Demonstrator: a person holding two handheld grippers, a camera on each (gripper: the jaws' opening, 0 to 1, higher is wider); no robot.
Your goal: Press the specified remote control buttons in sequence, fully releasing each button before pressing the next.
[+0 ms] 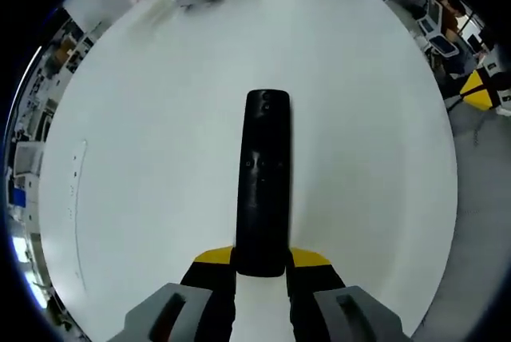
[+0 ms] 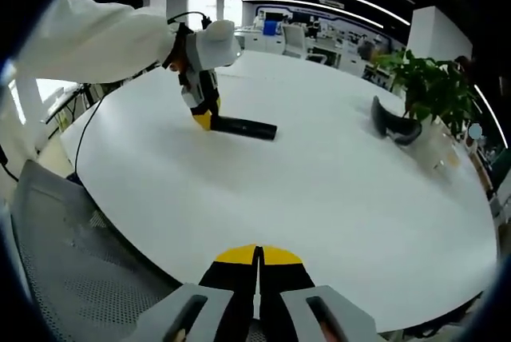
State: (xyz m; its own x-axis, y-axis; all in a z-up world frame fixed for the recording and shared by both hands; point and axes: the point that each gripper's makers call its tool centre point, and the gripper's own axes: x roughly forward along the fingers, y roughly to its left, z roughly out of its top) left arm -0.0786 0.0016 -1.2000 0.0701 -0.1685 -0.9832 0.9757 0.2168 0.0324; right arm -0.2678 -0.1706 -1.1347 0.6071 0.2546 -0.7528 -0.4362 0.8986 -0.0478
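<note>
Your left gripper [image 1: 261,272] pinches the near end of the black remote control [image 1: 264,182] between its fingers; the remote lies flat on the white worktop [image 1: 144,158], its long axis running straight to 12 o'clock. Your right gripper [image 2: 258,266], fingers pressed together and empty, sits well apart, with the remote [image 2: 243,127] far off at 12 o'clock. It has the longer reach to the buttons.

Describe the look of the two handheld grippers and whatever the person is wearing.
Each gripper has grey jaw arms running into black fingers with yellow tips: the left gripper and the right gripper match. In the right gripper view the person's sleeve is white, the hand wears a white glove, and a thin black cable trails off the table.
</note>
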